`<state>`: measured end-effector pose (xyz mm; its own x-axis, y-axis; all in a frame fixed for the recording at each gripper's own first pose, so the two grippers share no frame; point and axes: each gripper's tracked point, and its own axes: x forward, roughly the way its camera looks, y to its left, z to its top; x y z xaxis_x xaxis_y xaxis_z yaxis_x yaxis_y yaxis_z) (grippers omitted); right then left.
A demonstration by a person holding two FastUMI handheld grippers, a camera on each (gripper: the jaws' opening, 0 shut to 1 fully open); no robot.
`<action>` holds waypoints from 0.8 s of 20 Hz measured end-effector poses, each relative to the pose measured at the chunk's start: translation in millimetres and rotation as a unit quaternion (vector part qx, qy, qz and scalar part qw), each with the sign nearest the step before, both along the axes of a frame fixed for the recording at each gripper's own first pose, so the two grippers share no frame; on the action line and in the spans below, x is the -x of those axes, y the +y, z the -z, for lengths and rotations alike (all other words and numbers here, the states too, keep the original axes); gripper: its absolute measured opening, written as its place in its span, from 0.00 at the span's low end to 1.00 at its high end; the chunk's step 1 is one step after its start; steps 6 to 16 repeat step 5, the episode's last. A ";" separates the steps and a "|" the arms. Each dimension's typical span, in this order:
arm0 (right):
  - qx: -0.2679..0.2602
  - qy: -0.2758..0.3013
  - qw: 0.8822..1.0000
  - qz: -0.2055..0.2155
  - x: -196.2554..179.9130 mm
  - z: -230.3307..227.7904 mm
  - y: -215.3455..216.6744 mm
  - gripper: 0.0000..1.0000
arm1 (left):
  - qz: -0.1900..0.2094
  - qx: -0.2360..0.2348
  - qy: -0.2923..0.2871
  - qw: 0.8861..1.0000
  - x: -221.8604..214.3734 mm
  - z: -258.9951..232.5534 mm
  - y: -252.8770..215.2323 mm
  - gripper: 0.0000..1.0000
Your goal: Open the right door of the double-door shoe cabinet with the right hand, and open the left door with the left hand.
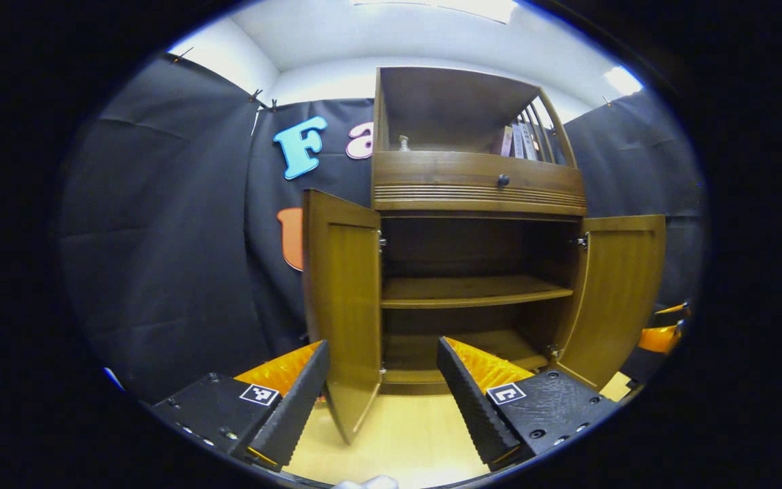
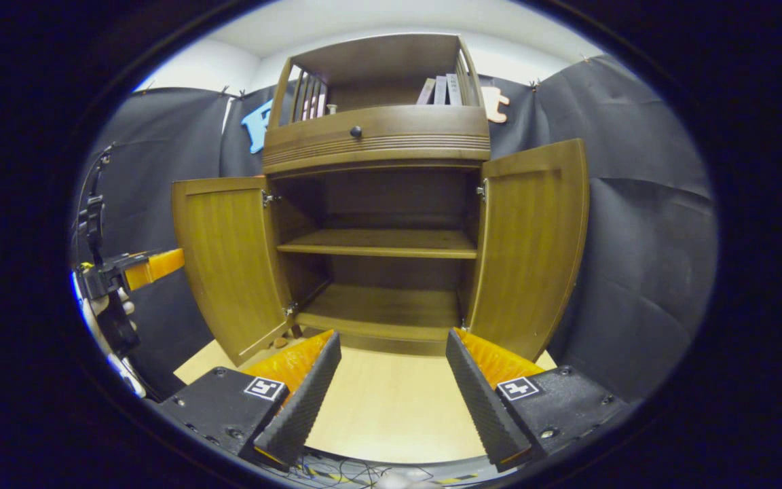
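1. I am looking at the shoe cabinet point(image 2: 377, 224) filling the centre of the right gripper view, both lower shelves bare and exposed.
2. I am seeing the right door point(image 2: 530, 244) swung wide at 3 o'clock of the opening, and the left door point(image 2: 228, 261) swung out at 9 o'clock; in the left gripper view that left door point(image 1: 343, 305) is standing edge-on just ahead of the fingers.
3. I am keeping the right gripper point(image 2: 391, 387) with its fingers spread apart, gripping nothing, low at 6 o'clock before the cabinet.
4. I am holding the left gripper point(image 1: 381, 394) likewise spread and empty; the door's edge is sitting between its fingers, and I cannot tell whether it is touching them.
5. I judge both doors open, so I am planning to draw the left fingers straight back, avoiding nudging that door.
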<state>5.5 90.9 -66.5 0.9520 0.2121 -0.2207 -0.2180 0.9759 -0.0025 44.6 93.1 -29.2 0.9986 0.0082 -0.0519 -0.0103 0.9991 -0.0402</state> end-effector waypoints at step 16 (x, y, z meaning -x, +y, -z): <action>0.003 -0.018 1.000 0.008 0.3 -10.6 -7.5 0.99 | 0.012 -0.010 0.008 1.000 6.0 7.3 -43.1 0.95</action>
